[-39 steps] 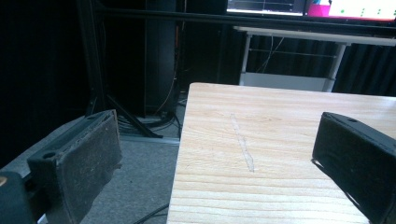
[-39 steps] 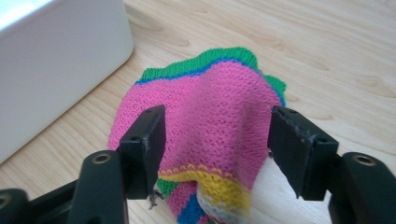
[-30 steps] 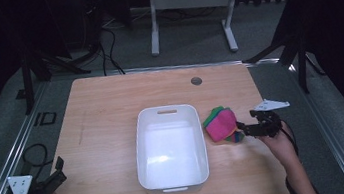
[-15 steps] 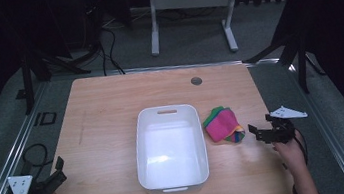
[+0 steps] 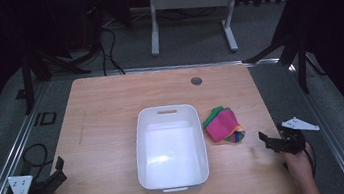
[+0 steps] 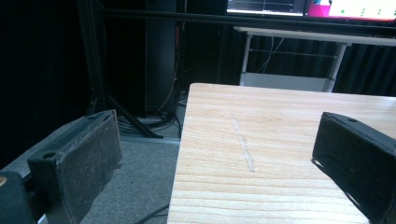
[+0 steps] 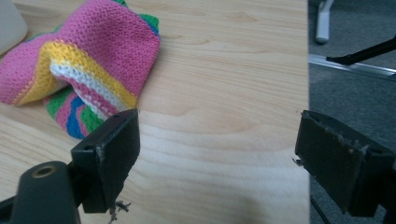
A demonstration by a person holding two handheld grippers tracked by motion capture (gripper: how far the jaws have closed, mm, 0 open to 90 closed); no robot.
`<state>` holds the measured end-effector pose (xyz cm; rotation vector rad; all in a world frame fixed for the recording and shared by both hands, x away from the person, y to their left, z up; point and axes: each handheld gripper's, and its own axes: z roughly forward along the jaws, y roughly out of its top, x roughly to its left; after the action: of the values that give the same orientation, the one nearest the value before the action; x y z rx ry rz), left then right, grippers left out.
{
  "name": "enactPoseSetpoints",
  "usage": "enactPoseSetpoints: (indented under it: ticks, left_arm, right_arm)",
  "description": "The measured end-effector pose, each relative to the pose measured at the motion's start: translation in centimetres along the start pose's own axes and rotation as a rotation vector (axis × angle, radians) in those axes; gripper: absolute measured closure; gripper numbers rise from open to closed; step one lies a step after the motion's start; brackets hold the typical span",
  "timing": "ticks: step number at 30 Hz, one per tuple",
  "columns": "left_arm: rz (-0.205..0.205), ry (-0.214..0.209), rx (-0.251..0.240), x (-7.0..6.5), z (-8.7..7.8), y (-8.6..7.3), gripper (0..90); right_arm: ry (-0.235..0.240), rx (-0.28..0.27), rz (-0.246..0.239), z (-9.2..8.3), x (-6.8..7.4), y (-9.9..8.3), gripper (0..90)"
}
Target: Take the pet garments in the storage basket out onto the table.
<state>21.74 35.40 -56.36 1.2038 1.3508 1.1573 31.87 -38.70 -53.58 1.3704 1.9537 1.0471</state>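
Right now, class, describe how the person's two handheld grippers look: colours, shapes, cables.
Both are black two-jaw tools. The left gripper and right gripper each carry a grey three-cornered plate. Jaw pads are flat, rectangular and worn. A black cable loops beside the left one.

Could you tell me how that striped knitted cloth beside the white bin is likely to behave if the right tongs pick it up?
The knitted cloth lies folded in soft rounded layers, so it will probably droop and unfold when lifted by one edge. Its open, textured knit should give the pads grip rather than slip. It looks light, and won't roll.
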Motion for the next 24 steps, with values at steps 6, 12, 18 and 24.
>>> enactPoseSetpoints:
  ticks: [6,12,18,24]
  left_arm:
    - [0.0,0.0,0.0,0.0,0.0,0.0,1.8]
    - [-0.001,0.001,-0.001,0.0,0.0,0.0,1.8]
    - [0.0,0.001,0.0,0.0,0.0,0.0,1.8]
    - [0.002,-0.001,0.002,0.0,0.0,0.0,1.8]
  right_arm:
    - [-0.036,-0.03,0.035,-0.7,-0.4,-1.5,13.9]
    - [-0.068,-0.047,0.041,-1.3,-0.5,-2.6,14.1]
    - [-0.112,-0.127,0.063,-2.3,-0.5,-3.8,14.4]
    - [-0.134,-0.187,0.082,-2.8,-0.7,-4.1,14.4]
